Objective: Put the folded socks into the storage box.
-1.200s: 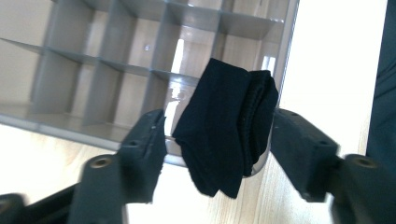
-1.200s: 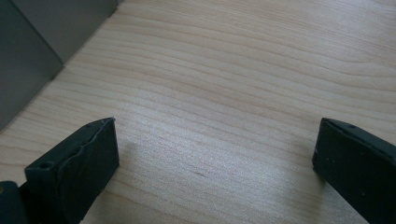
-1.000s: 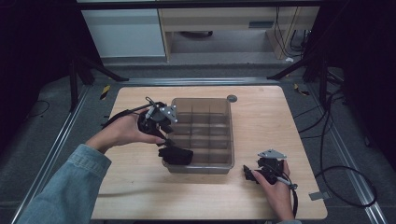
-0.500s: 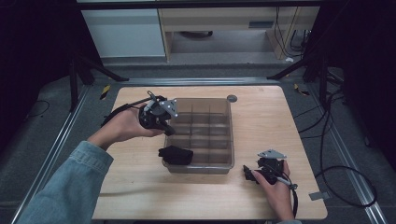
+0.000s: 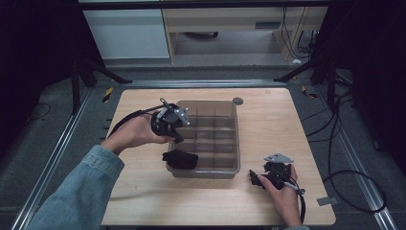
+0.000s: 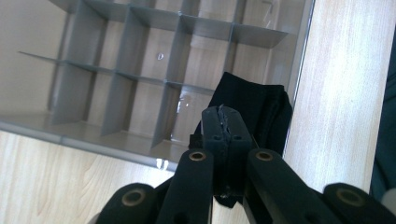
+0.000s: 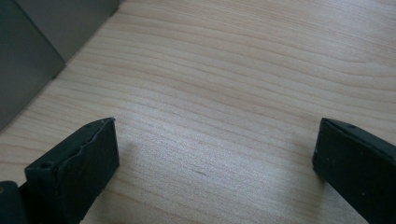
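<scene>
Starting at the left, the left gripper (image 5: 167,125) has pulled back since a second ago: then it was down by the black cloth bundle (image 5: 180,158), now it hangs over the left edge of the clear divided bin (image 5: 225,168), well apart from the cloth. Its jaws have just been closing, and in the left gripper view the two fingers (image 6: 223,130) meet pad to pad with nothing between them. So the cloth is released. It sits in the bin's near-left compartment, slumped over the near-left corner wall, and it has stayed put across the earlier frames. My reading is that the placing step is done and this hand is retreating.

The cloth is soft, matte, finely ribbed knit, folded into a thick wad. The bin is smoky translucent plastic, rectangular, with thin straight partitions forming a grid of cells; the rest look empty. The bench (image 5: 268,129) is pale wood with a fine straight grain, and a small grey disc (image 5: 238,101) lies beyond the bin.

At the right, the right gripper (image 5: 261,178) rests on the bench near the bin's near-right corner, unmoved, its fingers (image 7: 79,156) spread wide over bare wood.
</scene>
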Available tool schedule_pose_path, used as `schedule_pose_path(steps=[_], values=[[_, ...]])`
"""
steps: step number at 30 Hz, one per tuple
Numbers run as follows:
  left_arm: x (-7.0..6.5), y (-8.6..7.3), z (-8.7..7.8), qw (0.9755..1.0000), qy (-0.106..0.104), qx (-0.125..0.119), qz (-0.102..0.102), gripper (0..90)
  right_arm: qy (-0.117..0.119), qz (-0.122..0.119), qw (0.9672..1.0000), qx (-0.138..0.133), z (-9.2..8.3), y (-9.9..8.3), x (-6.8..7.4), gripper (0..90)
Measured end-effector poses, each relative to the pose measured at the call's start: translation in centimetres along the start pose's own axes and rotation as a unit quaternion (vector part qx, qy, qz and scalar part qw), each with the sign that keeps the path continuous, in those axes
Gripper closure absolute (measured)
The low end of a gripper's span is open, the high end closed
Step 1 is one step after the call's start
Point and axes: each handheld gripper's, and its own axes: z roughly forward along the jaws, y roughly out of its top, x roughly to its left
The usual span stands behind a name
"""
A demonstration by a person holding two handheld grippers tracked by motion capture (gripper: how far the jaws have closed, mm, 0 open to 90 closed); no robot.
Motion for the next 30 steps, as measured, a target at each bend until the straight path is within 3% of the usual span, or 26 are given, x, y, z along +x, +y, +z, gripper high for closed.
schedule_pose_path(steps=[18,25,30], values=[[-1.1,-0.6,4.8,0.9989,-0.025,0.039,0.007,89.7,0.002,0.001,1.0000,0.000,0.0,0.0,0.0,0.7],[-1.7,-0.8,6.2,0.9982,-0.026,0.052,0.014,89.6,0.003,0.000,1.0000,0.000,0.0,0.0,0.1,0.7],[-1.8,-1.0,7.3,0.9973,-0.016,0.070,0.014,89.6,0.003,0.000,1.0000,0.000,0.0,0.0,0.1,0.7]])
